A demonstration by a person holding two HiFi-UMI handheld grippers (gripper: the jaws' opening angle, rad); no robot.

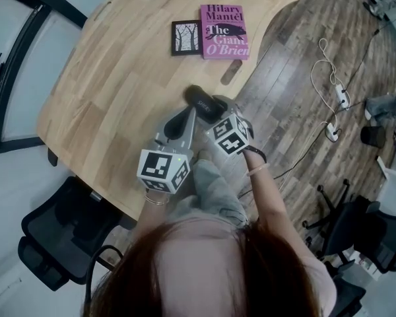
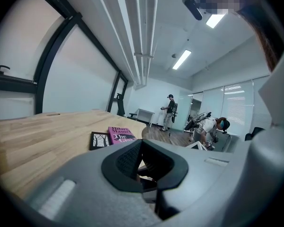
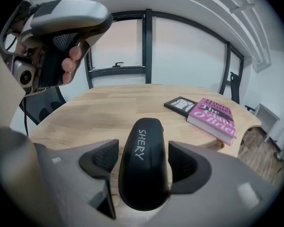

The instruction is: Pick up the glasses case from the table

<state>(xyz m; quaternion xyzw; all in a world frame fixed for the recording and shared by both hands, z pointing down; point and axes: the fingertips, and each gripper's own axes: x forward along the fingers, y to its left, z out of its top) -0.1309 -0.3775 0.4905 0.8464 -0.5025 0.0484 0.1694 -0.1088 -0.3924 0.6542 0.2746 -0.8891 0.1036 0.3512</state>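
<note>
The black glasses case (image 3: 143,167), printed SHERY, lies on the wooden table (image 3: 85,112) near its front edge. My right gripper (image 3: 144,161) straddles it, one jaw on each side, and thin gaps show between the pads and the case, so it is open. From the head view the case (image 1: 199,99) sticks out ahead of the right gripper (image 1: 213,109). My left gripper (image 1: 187,115) hovers just to its left, above the table. Its jaws (image 2: 143,162) look closed together with nothing between them.
A pink book (image 1: 224,32) and a small black-framed picture (image 1: 185,37) lie at the far side of the table. A cable slot (image 1: 230,72) is cut near the table's right edge. An office chair (image 1: 66,236) stands at lower left. Cables and a power strip (image 1: 335,99) lie on the floor.
</note>
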